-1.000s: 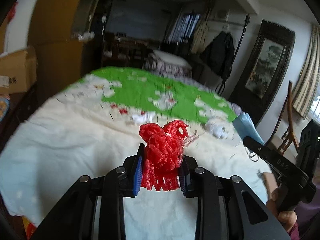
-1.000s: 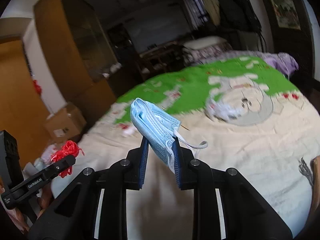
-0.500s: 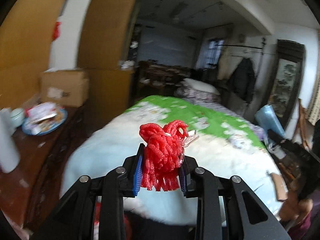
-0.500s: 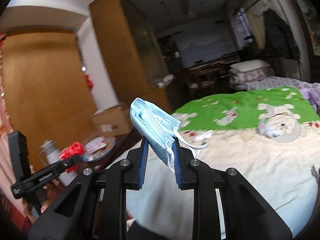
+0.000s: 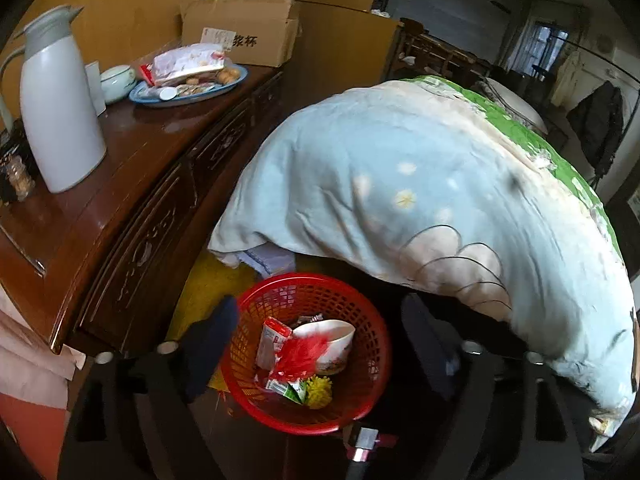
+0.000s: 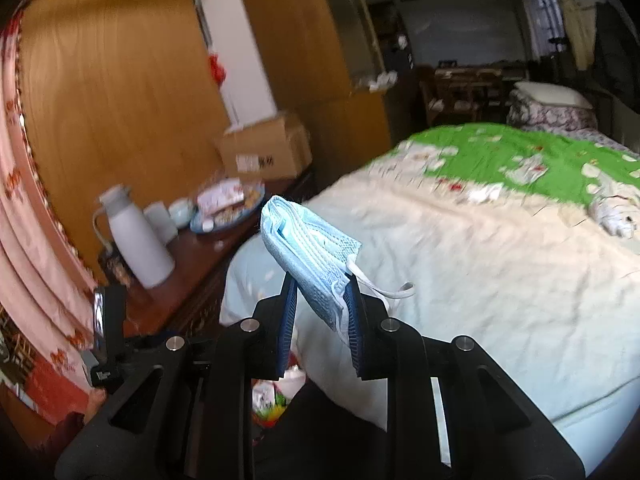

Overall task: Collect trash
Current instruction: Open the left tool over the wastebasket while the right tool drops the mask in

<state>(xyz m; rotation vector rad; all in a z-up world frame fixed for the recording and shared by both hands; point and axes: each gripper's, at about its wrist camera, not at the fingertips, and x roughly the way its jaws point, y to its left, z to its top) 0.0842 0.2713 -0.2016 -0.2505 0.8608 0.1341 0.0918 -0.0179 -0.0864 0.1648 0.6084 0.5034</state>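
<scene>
A: Trash item one, red mesh wad (image 5: 300, 354): blurred, apparently dropping into red basket (image 5: 308, 356); left gripper (image 5: 320, 344) jaws just opened, empty.

B: Item two, blue mask (image 6: 310, 256): pinched in right gripper (image 6: 320, 312) beside bed (image 6: 480, 264). Next: carry over basket, release.

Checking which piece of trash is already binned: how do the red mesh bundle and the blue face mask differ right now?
The red mesh bundle is blurred inside the red basket, free of the left gripper, whose jaws have just been opening; the blue face mask sits clamped in the right gripper, over the bed edge. Both are soft trash.
</scene>
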